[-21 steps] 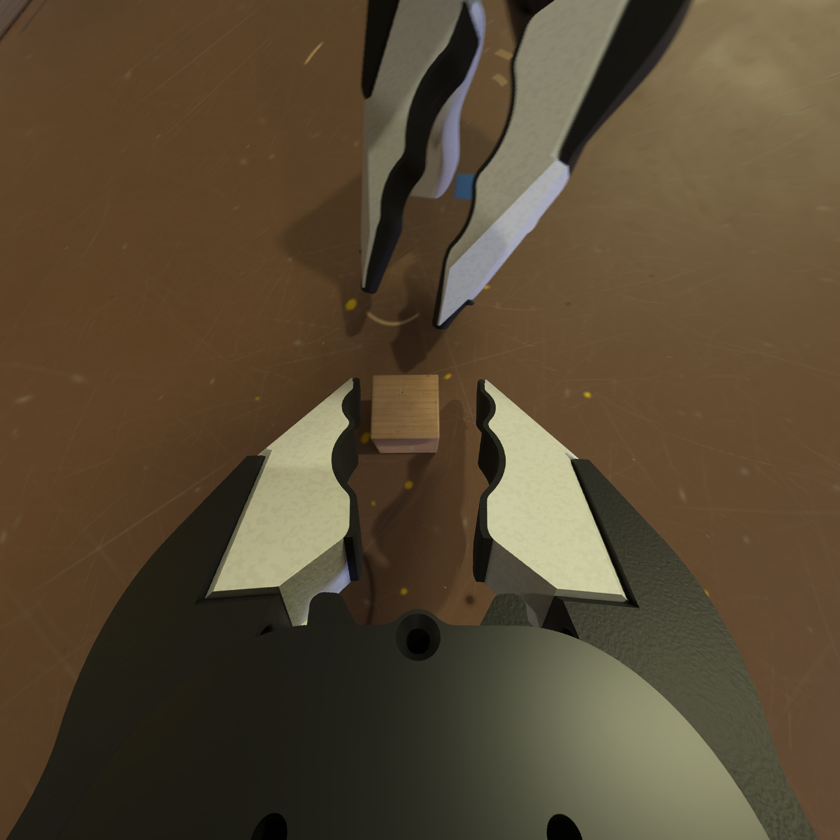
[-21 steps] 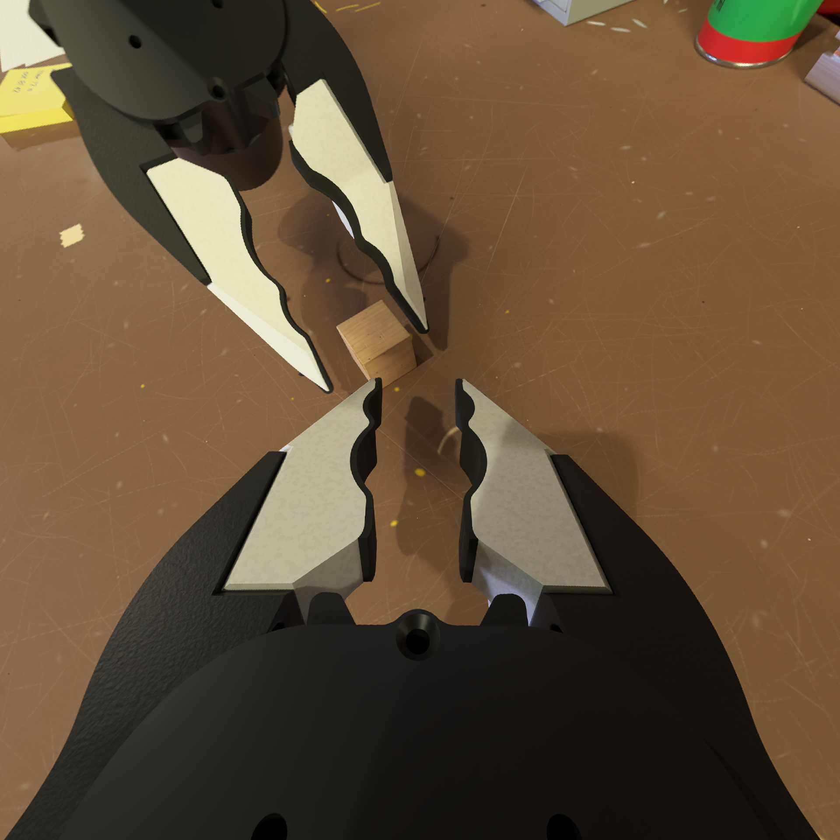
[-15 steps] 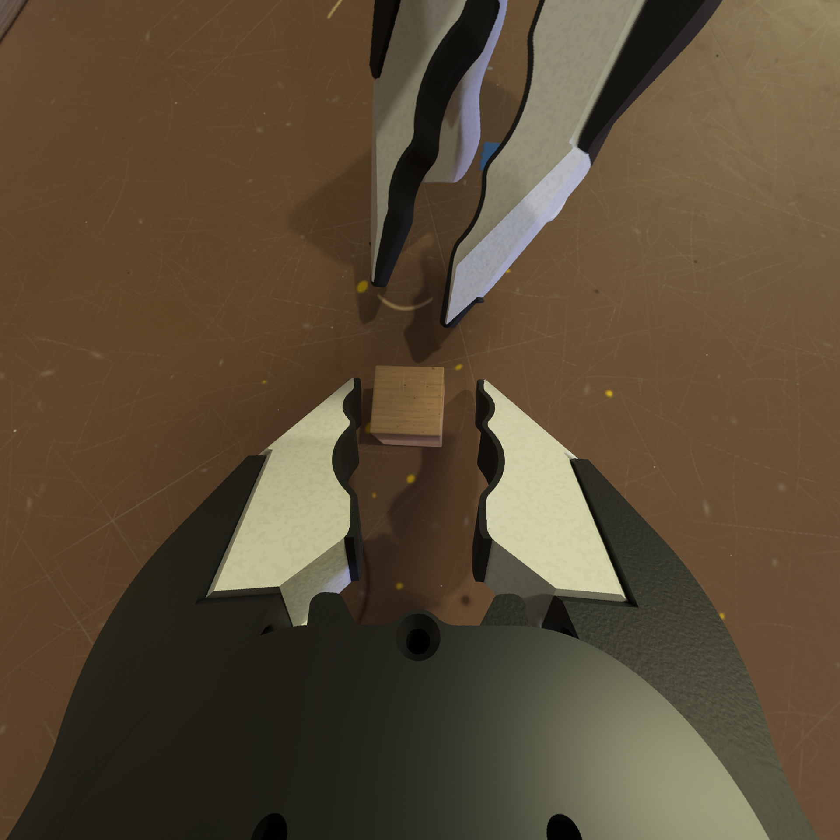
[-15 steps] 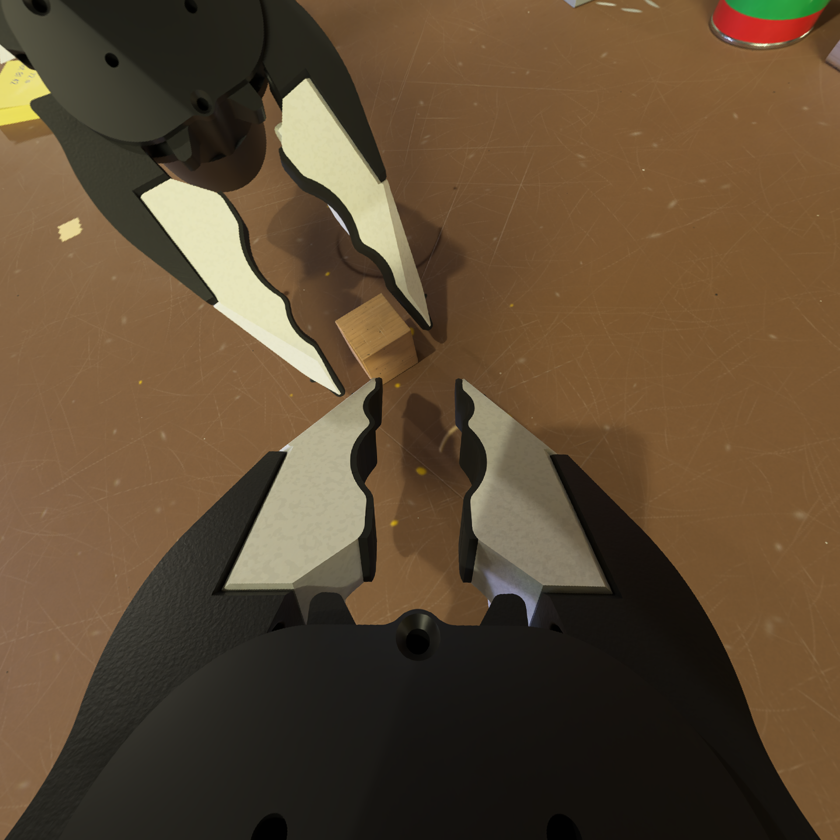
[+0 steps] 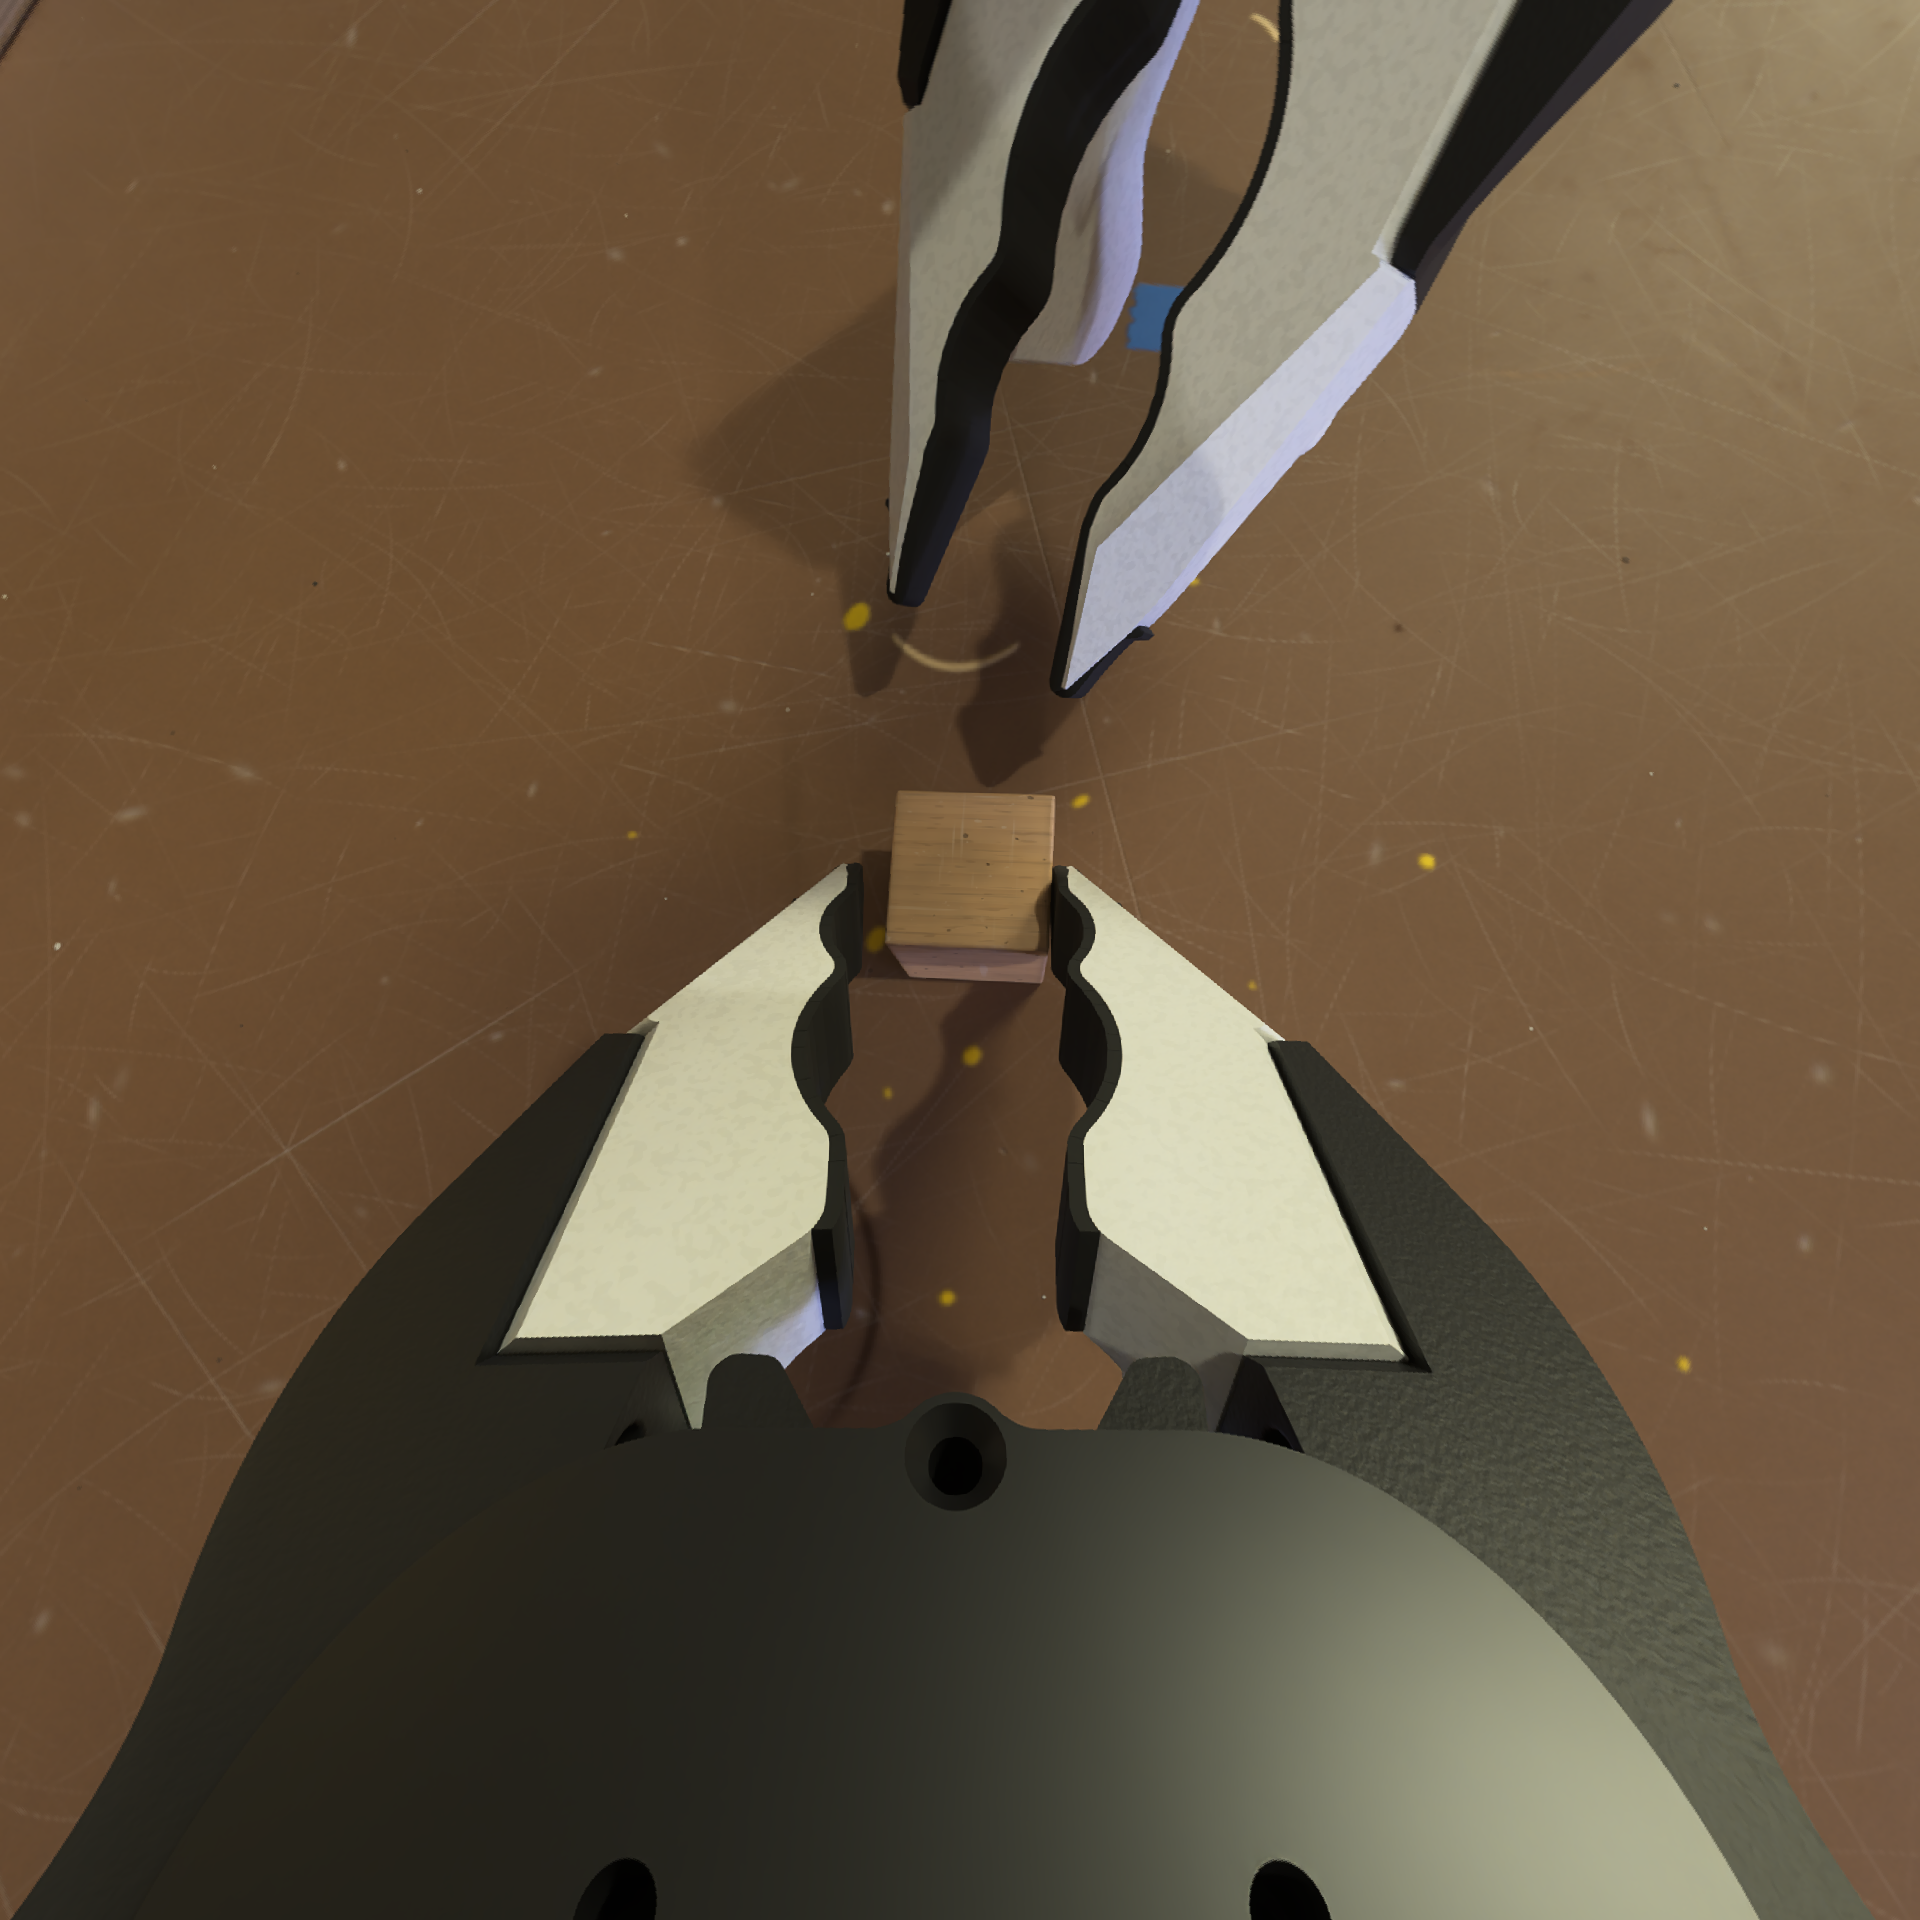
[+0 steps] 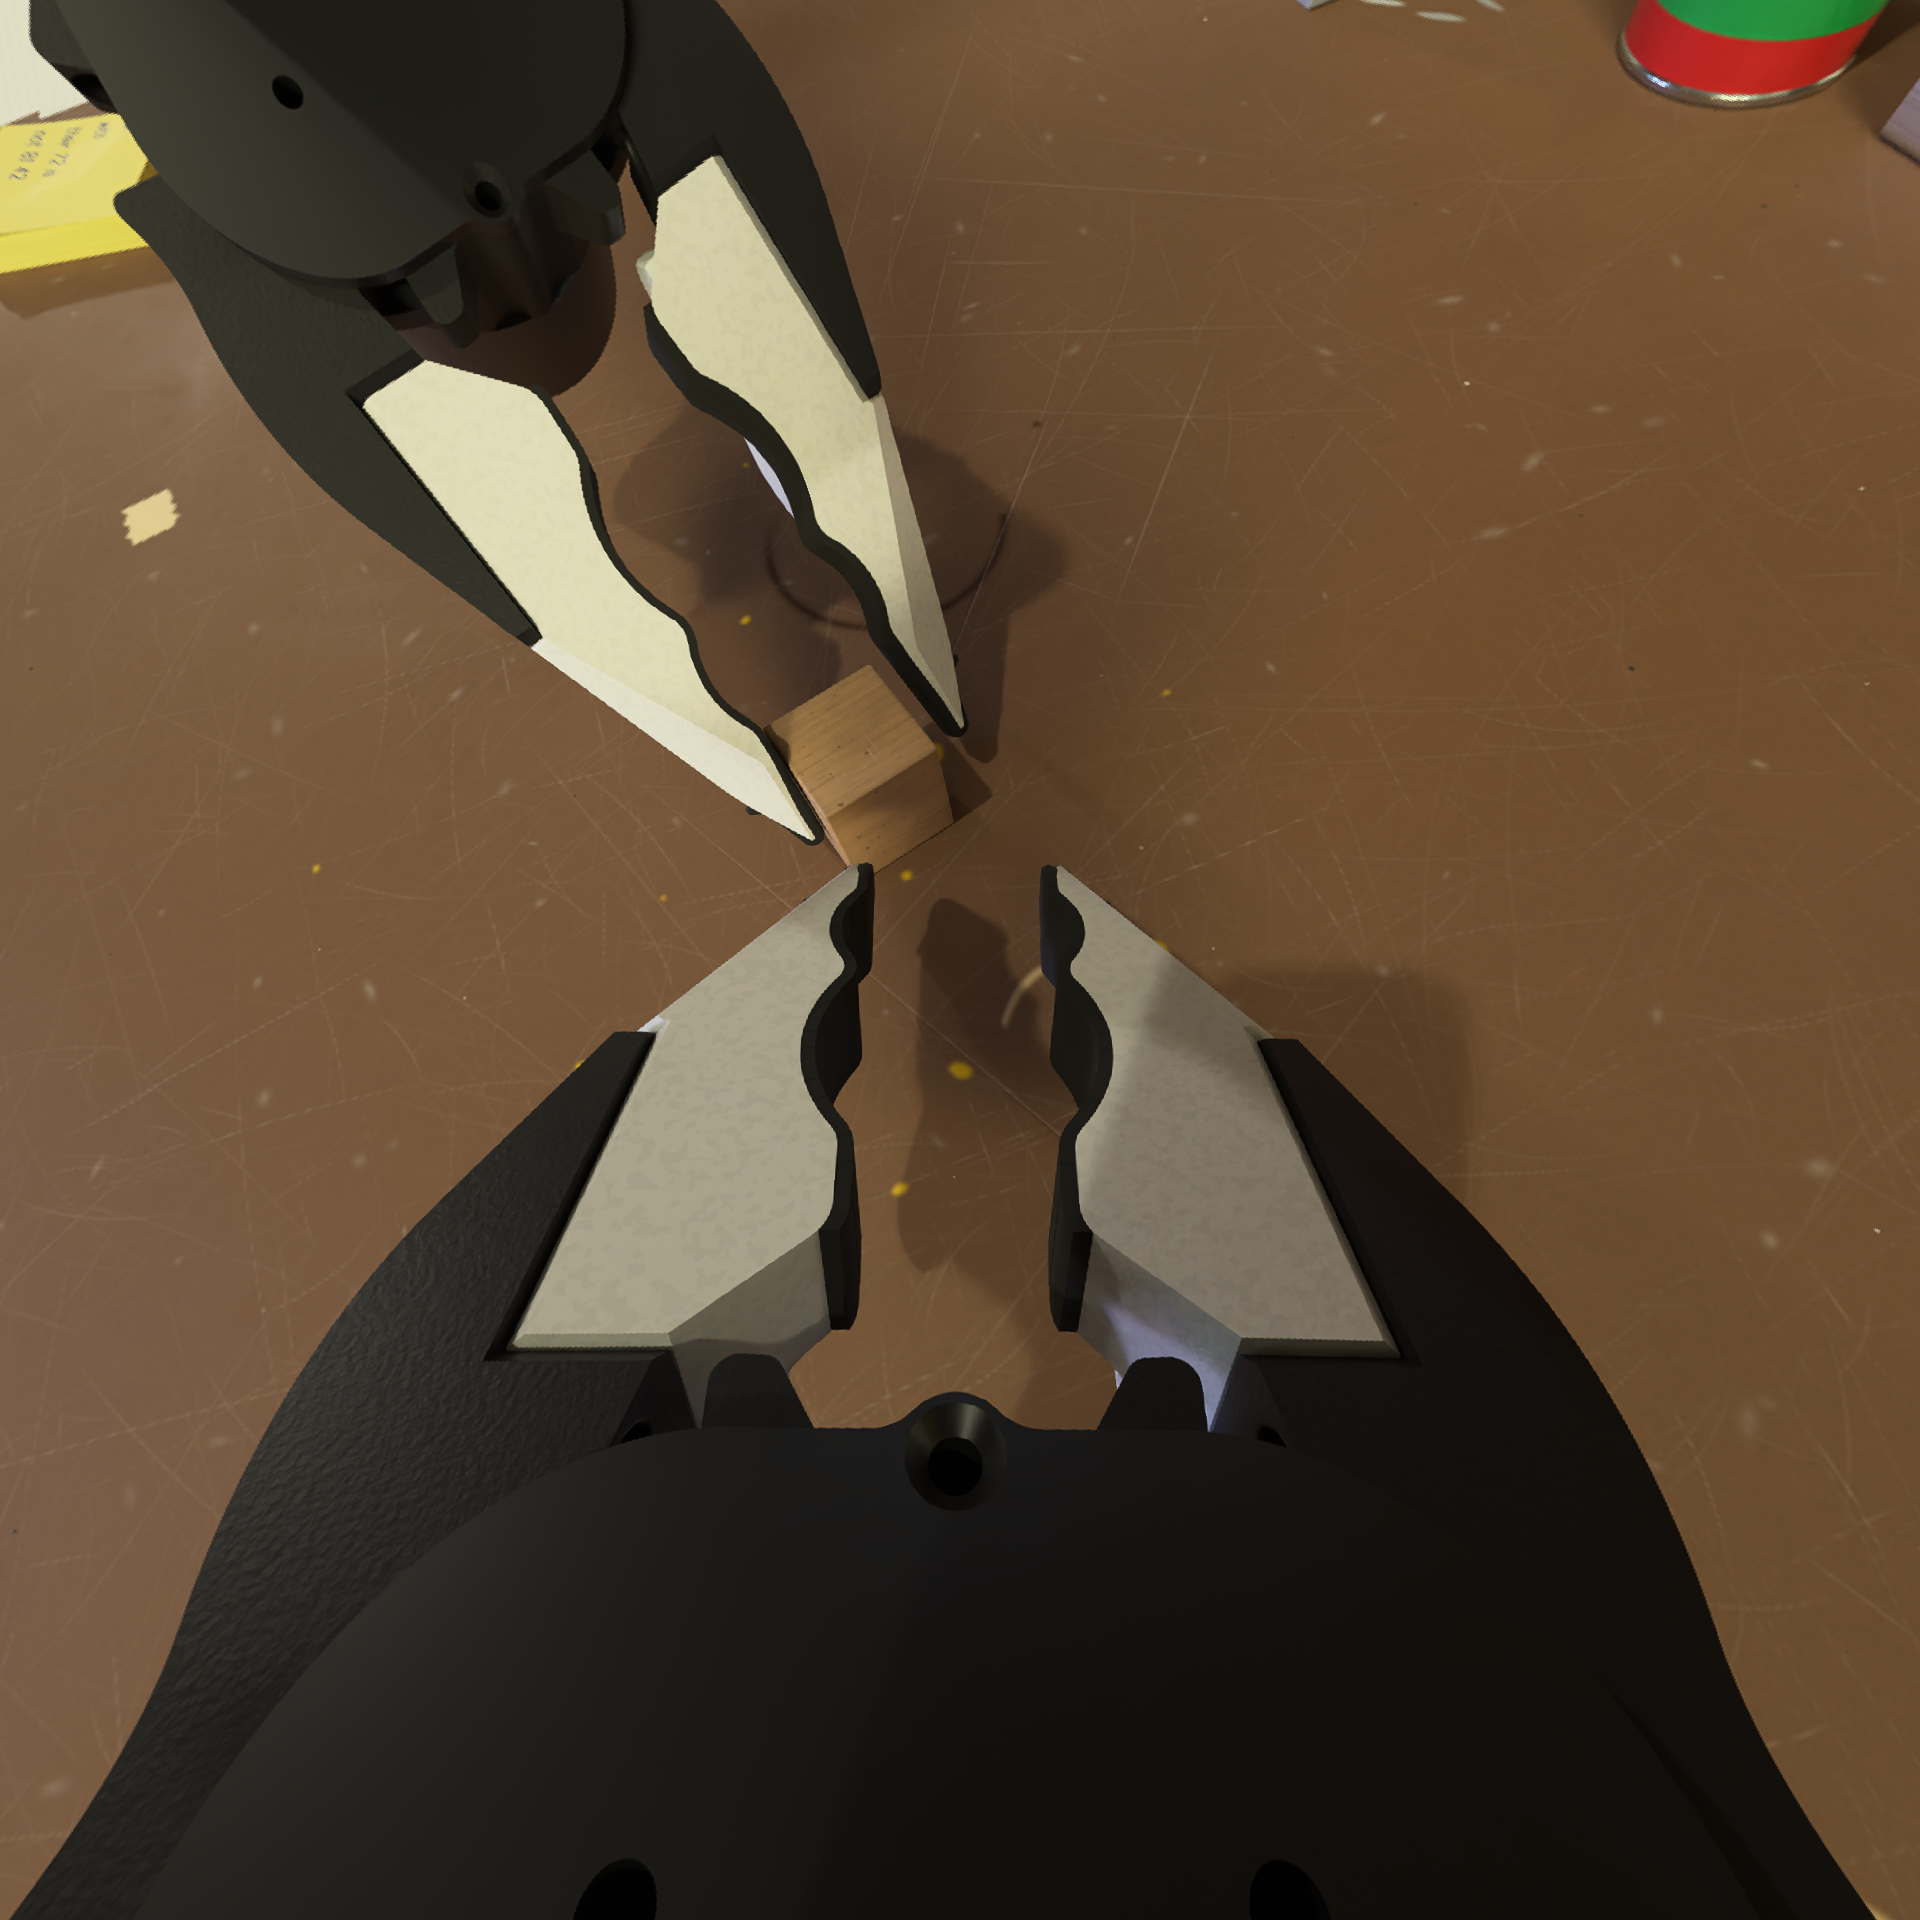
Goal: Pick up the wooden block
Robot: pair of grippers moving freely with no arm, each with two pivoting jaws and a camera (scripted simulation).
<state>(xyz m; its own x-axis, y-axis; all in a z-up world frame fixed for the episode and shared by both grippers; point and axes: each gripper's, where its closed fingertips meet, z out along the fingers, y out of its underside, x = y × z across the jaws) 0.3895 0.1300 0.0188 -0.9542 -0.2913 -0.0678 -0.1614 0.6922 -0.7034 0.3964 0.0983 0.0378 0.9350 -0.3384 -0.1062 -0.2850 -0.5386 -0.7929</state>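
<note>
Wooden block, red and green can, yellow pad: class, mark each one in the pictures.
wooden block (image 5: 968, 871): left wrist view, top face.
red and green can (image 6: 1740, 52): right wrist view, red band.
yellow pad (image 6: 57, 192): right wrist view, top sheet.

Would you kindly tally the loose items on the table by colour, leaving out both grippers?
Tan: 2, the wooden block and a paper scrap
Yellow: 1, a notepad
Red and green: 1, a can
Blue: 1, a tape scrap
Total: 5

The wooden block sits on the table between the left tongs' tips.
</note>
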